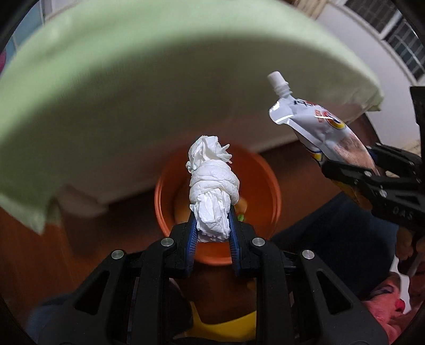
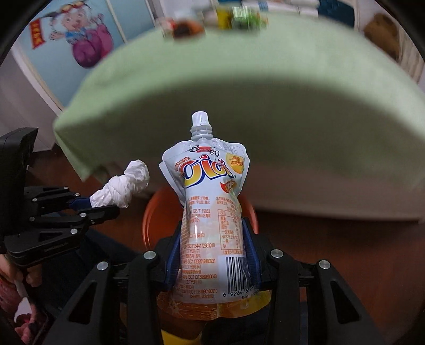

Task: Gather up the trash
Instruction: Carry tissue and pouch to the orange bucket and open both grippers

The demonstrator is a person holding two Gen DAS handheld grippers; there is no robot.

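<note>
My left gripper (image 1: 212,220) is shut on a twisted white tissue wad (image 1: 212,185), held above an orange bin (image 1: 265,191) on the brown floor. My right gripper (image 2: 212,238) is shut on a white spouted drink pouch (image 2: 209,201) printed with orange letters, also above the orange bin (image 2: 151,215). In the left wrist view the pouch (image 1: 310,119) and right gripper (image 1: 353,169) are at the right. In the right wrist view the tissue (image 2: 124,185) and left gripper (image 2: 87,207) are at the left.
A table draped in a pale green cloth (image 1: 132,79) overhangs just behind the bin; it also fills the right wrist view (image 2: 265,93). Blurred items (image 2: 225,18) stand on it. A yellow object (image 1: 225,326) lies below the left gripper.
</note>
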